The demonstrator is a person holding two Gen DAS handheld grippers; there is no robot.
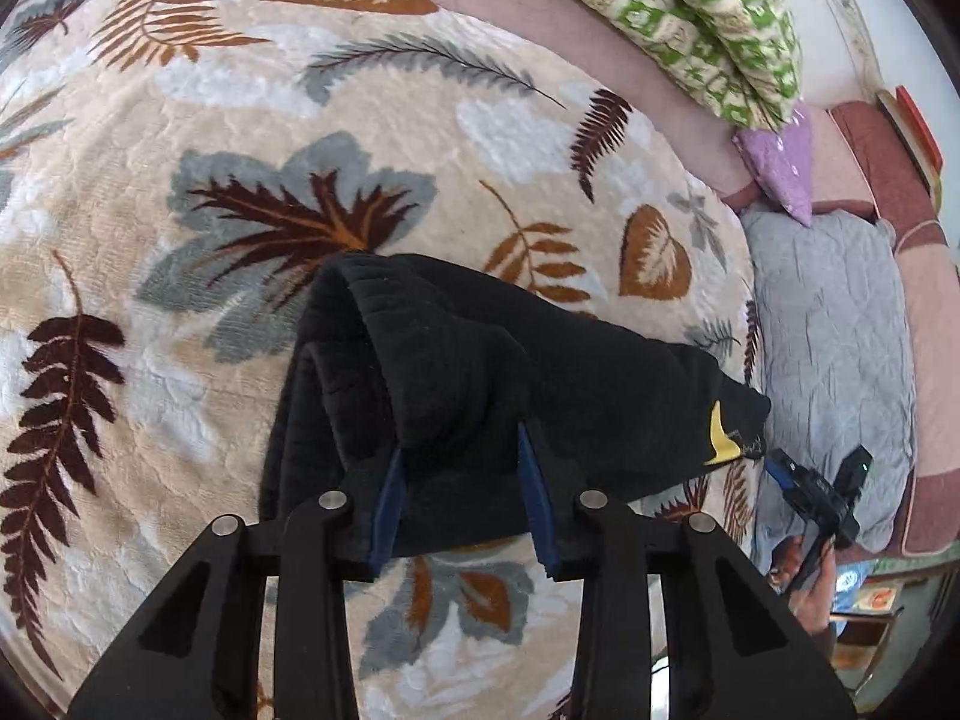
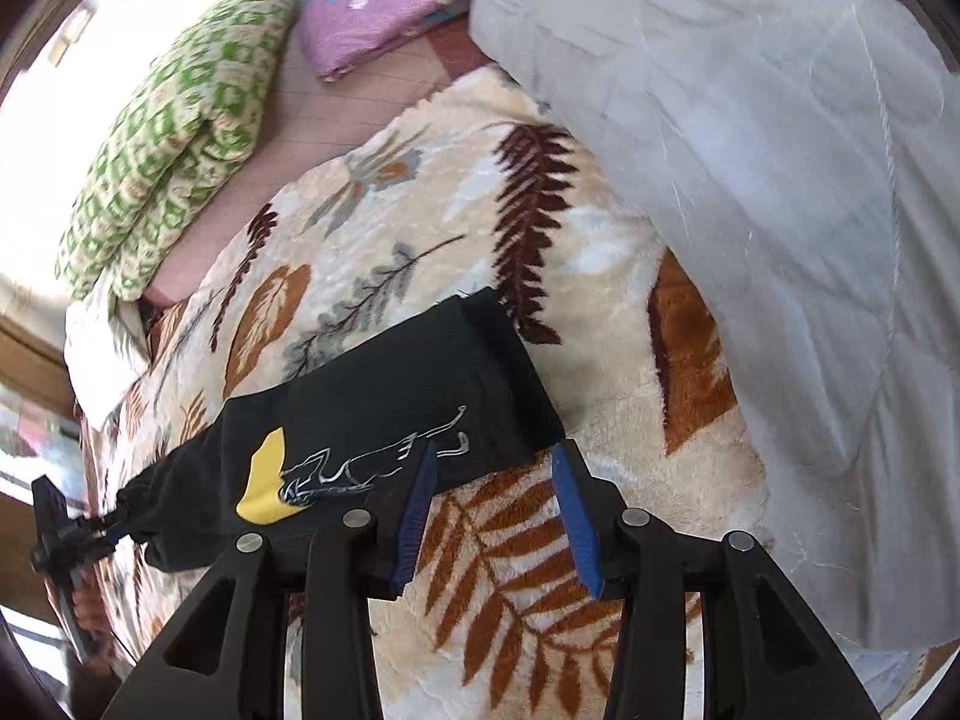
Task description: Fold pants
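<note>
No legible text, brand name, number or sign appears in either view. The only marking is on the black pants point(image 2: 384, 396): a yellow patch point(image 2: 264, 480) with a silver outline drawing point(image 2: 372, 462) beside it, a graphic without readable letters. In the left wrist view only a sliver of the yellow patch point(image 1: 720, 438) shows on the pants point(image 1: 480, 372), again bearing no lettering.

Daylight is blowing out the upper-left wall point(image 2: 36, 138) in the right-wrist view; fisheye edges are bending, darkening.
</note>
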